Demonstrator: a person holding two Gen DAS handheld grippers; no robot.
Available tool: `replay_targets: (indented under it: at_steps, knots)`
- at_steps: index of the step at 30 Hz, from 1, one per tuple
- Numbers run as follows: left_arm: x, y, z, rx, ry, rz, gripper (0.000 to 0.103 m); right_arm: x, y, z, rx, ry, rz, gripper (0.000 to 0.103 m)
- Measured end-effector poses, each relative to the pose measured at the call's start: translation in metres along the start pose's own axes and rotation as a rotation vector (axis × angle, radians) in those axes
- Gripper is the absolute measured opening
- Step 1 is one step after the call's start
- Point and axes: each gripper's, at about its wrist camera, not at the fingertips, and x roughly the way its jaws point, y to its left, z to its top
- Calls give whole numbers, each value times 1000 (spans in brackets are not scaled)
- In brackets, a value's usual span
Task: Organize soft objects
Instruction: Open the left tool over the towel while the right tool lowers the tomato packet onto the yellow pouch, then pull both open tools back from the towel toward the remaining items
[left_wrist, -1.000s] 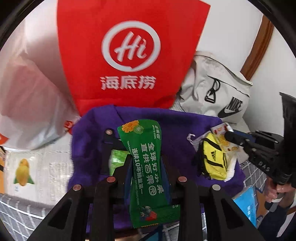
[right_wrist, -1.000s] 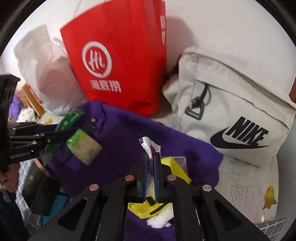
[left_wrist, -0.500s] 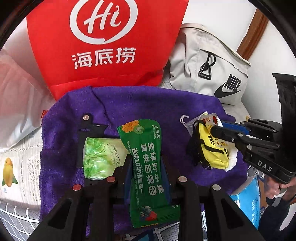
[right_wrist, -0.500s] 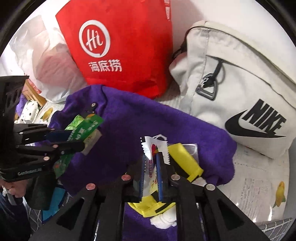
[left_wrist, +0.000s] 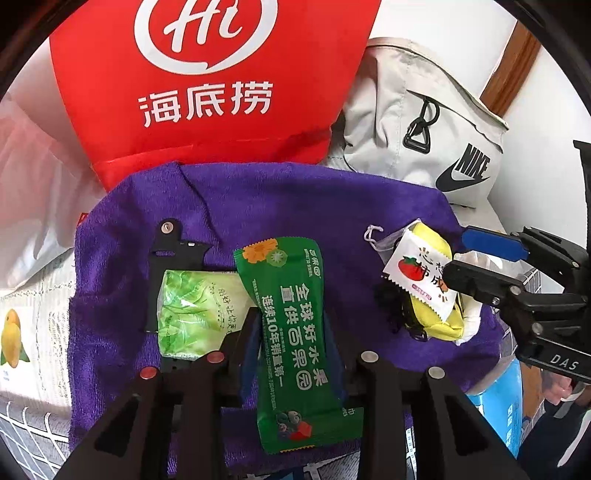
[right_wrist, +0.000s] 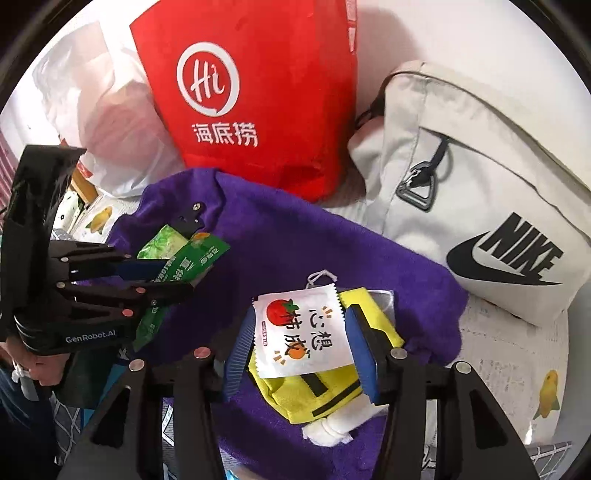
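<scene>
A purple towel (left_wrist: 295, 206) is spread out in front of me. My left gripper (left_wrist: 291, 317) holds a long dark green snack packet (left_wrist: 295, 332) low over the towel. Its jaws are opening, and the packet is still between the pads. A light green packet (left_wrist: 192, 310) lies on the towel just left of it. My right gripper (right_wrist: 301, 314) is opening. A white sachet with red fruit print (right_wrist: 303, 332) lies flat and loose between its fingers. It rests on a yellow pouch (right_wrist: 325, 387) on the towel's right part.
A red shopping bag (left_wrist: 207, 92) and a grey Nike bag (left_wrist: 424, 122) stand behind the towel. A white plastic bag (left_wrist: 33, 184) is at the left. A black bracket (left_wrist: 173, 247) lies on the towel. A blue box (left_wrist: 495, 398) sits at the right edge.
The right jaws spread apart, and the white sachet went from edge-on between them to flat on the yellow pouch. The left gripper sank toward the towel with the green packet.
</scene>
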Motion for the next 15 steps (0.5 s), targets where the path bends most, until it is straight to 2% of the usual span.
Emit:
replay_targets:
  at_steps: [3, 5, 15]
  knots:
    - [-2, 1, 1, -5, -14, 23, 41, -1, 0, 1, 9, -3, -2, 51]
    - [-4, 2, 2, -10, -20, 34, 55, -1, 0, 1, 14, 2, -2, 51]
    - [-24, 6, 3, -24, -52, 72, 60, -12, 4, 3, 8, -12, -10, 51]
